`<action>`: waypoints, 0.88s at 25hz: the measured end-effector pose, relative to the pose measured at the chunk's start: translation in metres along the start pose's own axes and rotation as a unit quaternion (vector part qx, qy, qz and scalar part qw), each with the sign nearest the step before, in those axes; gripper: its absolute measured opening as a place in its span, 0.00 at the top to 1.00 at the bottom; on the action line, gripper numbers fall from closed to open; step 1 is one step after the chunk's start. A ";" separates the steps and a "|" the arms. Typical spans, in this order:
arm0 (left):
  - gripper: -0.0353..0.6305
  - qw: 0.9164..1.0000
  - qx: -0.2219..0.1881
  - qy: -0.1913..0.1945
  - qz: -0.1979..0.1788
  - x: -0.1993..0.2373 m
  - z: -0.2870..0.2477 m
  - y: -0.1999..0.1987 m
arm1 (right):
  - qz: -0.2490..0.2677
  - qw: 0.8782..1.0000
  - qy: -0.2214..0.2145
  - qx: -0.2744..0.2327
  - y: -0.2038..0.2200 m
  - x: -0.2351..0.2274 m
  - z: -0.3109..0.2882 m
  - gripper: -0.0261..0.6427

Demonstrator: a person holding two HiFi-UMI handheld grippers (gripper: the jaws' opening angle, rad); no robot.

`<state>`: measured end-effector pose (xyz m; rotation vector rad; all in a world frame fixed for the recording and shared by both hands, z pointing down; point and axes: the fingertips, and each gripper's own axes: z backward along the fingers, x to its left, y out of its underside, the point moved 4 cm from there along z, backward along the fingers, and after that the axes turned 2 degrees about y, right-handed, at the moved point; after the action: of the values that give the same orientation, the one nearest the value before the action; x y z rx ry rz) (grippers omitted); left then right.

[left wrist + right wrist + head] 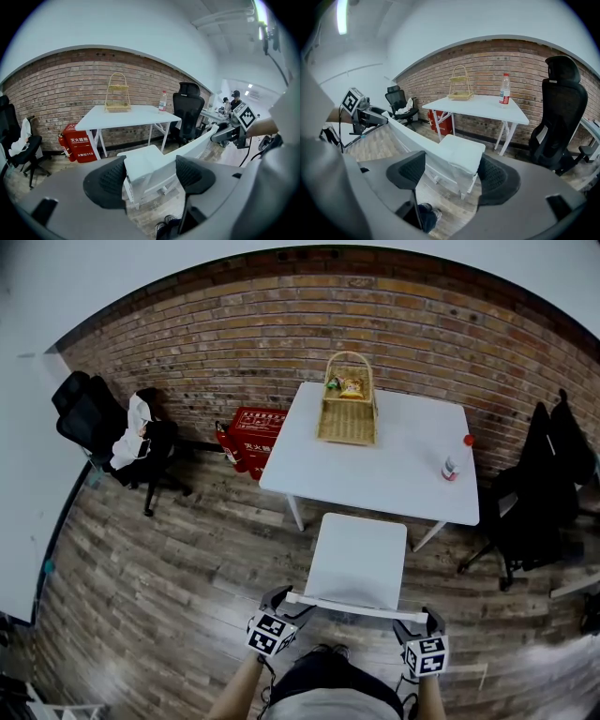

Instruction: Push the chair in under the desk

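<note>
Chair [358,559]: I'm clamping its backrest ends in the left gripper [281,600] and right gripper [419,620], for steering it squarely under the desk [394,474]

Red box [78,146]: "灭火器箱", probably "119".

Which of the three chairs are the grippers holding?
The white chair at the desk: left gripper and right gripper grip its backrest. The black office chairs stand aside.
</note>
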<state>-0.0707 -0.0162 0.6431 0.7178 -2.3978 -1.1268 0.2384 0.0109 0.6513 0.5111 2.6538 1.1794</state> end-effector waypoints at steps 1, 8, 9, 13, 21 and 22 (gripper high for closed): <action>0.45 1.000 -0.002 -0.001 0.000 0.002 -0.003 -0.003 | 0.001 1.000 0.000 -0.001 -0.002 -0.004 -0.003 0.43; 0.44 1.000 -0.004 -0.007 0.003 0.011 -0.021 -0.018 | 0.003 1.000 -0.005 0.000 -0.018 -0.020 -0.020 0.43; 0.44 1.000 -0.004 -0.007 0.003 0.012 -0.023 -0.021 | 0.003 1.000 -0.004 0.000 -0.020 -0.023 -0.022 0.43; 0.44 1.000 -0.004 -0.008 0.003 0.020 -0.032 -0.028 | 0.002 1.000 -0.005 0.001 -0.028 -0.029 -0.033 0.43; 0.44 1.000 -0.005 -0.004 0.002 0.046 -0.056 -0.050 | 0.004 1.000 -0.004 0.003 -0.055 -0.043 -0.060 0.43; 0.44 1.000 -0.006 -0.005 0.001 0.050 -0.060 -0.053 | 0.003 1.000 -0.004 0.002 -0.058 -0.045 -0.065 0.43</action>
<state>-0.0630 -0.1104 0.6432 0.7067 -2.3974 -1.1441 0.2459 -0.0869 0.6526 0.5248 2.6501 1.1715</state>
